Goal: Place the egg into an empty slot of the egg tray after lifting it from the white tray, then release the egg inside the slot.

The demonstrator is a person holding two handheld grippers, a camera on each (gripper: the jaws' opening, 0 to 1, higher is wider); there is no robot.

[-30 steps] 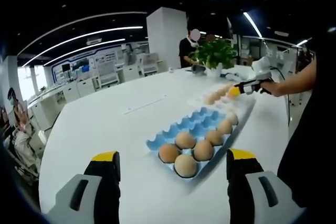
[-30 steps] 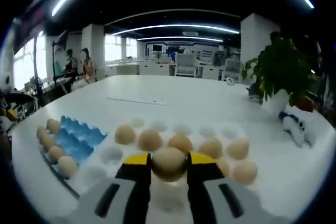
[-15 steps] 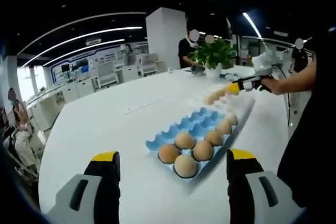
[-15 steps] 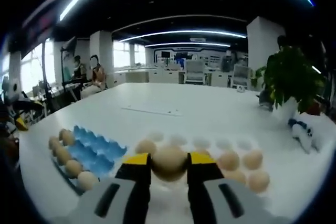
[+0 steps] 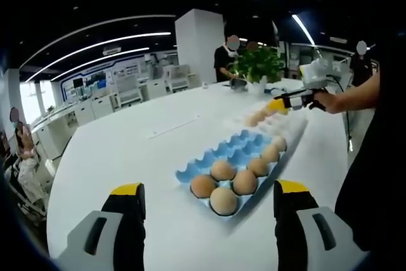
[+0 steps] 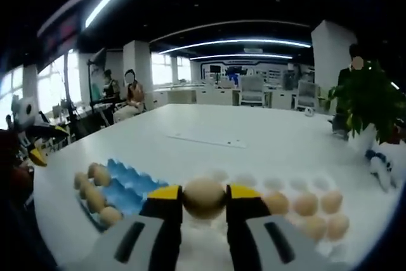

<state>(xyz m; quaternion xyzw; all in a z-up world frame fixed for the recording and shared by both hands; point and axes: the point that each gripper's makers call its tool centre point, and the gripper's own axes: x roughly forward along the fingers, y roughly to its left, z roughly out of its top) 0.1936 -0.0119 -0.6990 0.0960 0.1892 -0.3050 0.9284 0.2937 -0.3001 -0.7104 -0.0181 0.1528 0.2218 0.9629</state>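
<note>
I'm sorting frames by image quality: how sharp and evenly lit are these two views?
Left gripper view: fairly sharp on the blue egg tray, with the white table bright but not washed out. Right gripper view: soft all over, the held egg and the eggs on the white tray smeared, ceiling strips flaring; both bend straight lines.

Light source: long white ceiling light strips (image 5: 104,46) curving from 9 to 1 o'clock; bright windows (image 6: 13,87) at 9 o'clock in the right gripper view.
Brightness: large white round table (image 5: 127,150) evenly lit; ceiling dark.
Glare: windows washed out.
Shadows: faint, soft.
Blur: right gripper view soft throughout; left gripper view sharper, far end hazy.
Distortion: strong fisheye bending towards all edges.
</note>
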